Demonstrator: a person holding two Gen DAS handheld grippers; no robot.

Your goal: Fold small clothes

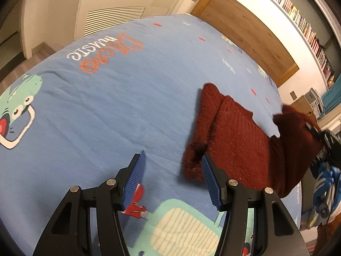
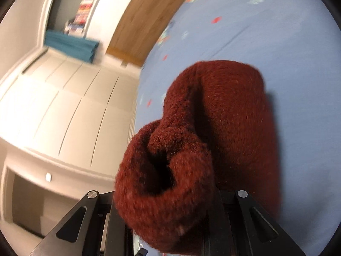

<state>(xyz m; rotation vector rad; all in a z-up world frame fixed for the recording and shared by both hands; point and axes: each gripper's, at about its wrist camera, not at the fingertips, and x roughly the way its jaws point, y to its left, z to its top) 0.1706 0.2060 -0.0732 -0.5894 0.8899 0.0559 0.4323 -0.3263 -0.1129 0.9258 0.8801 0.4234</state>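
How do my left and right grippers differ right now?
The left gripper is open, its blue pads spread and holding nothing; the right gripper has dark red knit bunched between its fingers. The left hovers over bare blue bedspread beside the garment; the right lifts one end of it. Both have black frames.

Bare blue bedspread (image 1: 106, 111) left of red knit garment (image 1: 234, 132), wooden headboard (image 1: 245, 29) bounding far side

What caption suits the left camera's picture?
Open left gripper hovers beside a dark red sock on a blue bedspread.
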